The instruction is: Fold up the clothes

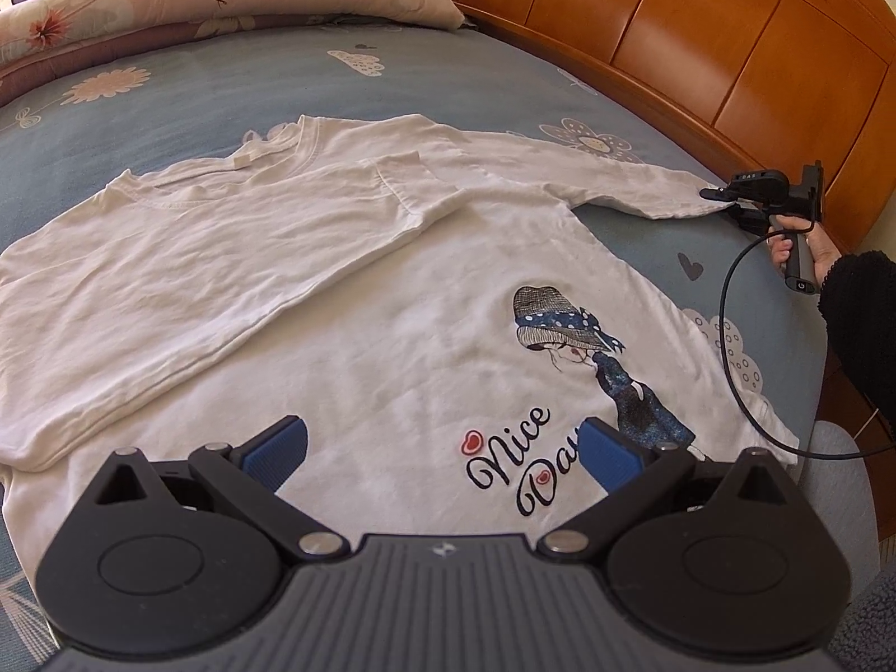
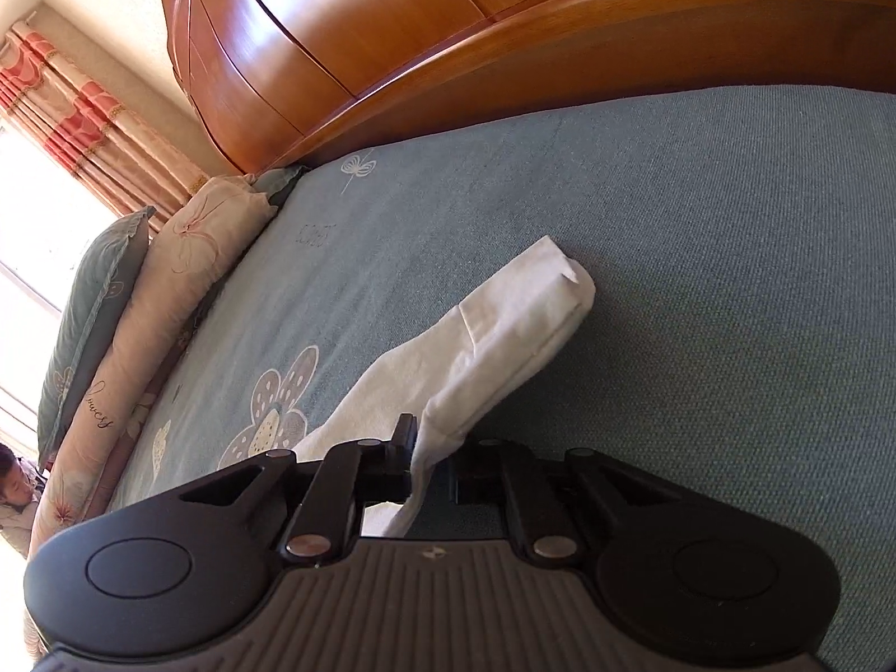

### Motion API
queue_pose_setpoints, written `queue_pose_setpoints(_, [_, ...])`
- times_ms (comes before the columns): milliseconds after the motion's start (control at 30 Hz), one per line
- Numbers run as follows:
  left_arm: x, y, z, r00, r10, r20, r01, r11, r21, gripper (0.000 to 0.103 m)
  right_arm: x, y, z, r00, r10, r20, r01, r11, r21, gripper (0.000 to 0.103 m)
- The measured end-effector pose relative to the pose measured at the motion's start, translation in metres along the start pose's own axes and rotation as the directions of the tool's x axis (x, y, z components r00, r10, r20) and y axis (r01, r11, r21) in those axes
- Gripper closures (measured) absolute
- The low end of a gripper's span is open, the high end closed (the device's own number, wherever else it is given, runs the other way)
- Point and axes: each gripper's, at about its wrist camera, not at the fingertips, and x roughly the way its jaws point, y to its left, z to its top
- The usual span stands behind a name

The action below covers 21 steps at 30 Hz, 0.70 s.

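1. Your right gripper (image 2: 428,467) is pressed together on the cuff end of the white shirt's (image 1: 347,302) outstretched sleeve (image 2: 498,347); the wrist view shows the cloth pinched between the jaws, and the left view shows the same gripper (image 1: 722,196) at the sleeve tip (image 1: 680,193).
2. That sleeve is the thing the coming move turns on, as I judge it. Its long axis runs from the cuff in your grip back toward the shirt body, which lies flat on the bed (image 1: 168,89), printed side up.
3. To fold it, you probably carry the cuff along that axis, inward over the chest print (image 1: 577,347). The right hand (image 1: 806,257) is clearly the nearer one.
4. Your left gripper (image 1: 442,448) hangs spread and empty over the lower part of the shirt, near the lettering (image 1: 512,462), touching nothing that I can see.
5. The other sleeve (image 1: 185,280) already lies folded across the body, so the incoming sleeve would land near or over it.
6. The wooden headboard (image 1: 700,39) stands just beyond your right hand, and the gripper's cable (image 1: 733,369) trails over the shirt's edge; mind it does not drag the cloth.
7. Pillows (image 1: 140,5) sit well apart, at the far end.
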Motion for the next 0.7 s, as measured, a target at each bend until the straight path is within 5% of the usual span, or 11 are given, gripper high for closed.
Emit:
queue_pose_setpoints(367, [0.004,-0.018,-0.006,0.998,0.041,0.047,-0.051,0.974,0.223,0.001,0.005,0.01,0.002,0.999,-0.046,-0.007,0.045,0.998,-0.043,0.094])
queue_pose_setpoints(700, [-0.003,-0.026,-0.016,0.995,0.035,0.091,-0.054,0.973,0.223,0.001,0.005,0.038,0.001,0.988,-0.151,0.009,0.15,0.97,-0.19,0.096])
